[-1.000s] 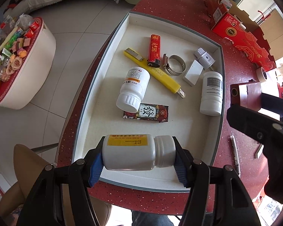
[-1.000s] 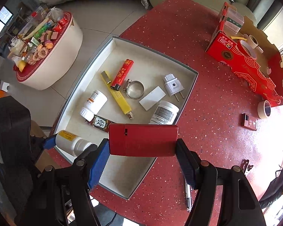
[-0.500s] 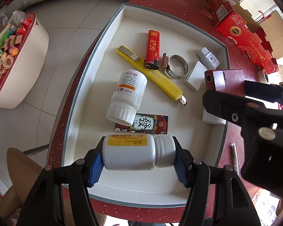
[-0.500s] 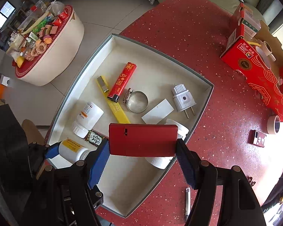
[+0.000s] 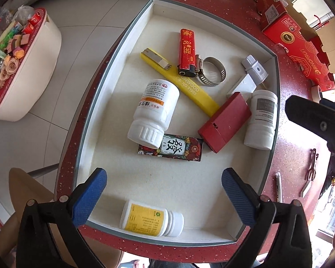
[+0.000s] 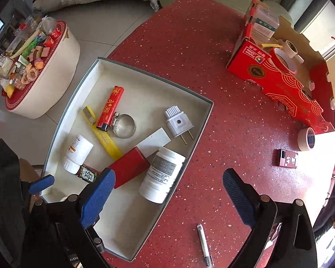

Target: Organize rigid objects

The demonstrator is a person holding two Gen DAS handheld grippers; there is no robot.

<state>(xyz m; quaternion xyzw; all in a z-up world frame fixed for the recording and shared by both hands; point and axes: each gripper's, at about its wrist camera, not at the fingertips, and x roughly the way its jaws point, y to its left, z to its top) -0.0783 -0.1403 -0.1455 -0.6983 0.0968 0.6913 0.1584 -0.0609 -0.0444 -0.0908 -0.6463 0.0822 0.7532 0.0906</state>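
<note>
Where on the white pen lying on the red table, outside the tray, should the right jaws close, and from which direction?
Grip the white pen at mid-barrel, coming straight down from above. It lies flat on the red table, slim and long, so the right gripper would probably hold best with its jaws set across the barrel, not along it.

The flat yellow plastic utility knife (image 5: 185, 84) lying in the white tray carries embossed lettering "…NWOOD NO.91003" along its handle. The small dark rectangular card pack (image 5: 170, 148) shows a large Chinese character 發 with "Fa" beside it. The long red cardboard gift box (image 5: 301, 51) on the table reads "RINOFRUIT". Labels on the white pill bottles and the red lighter are too small to make out
</note>
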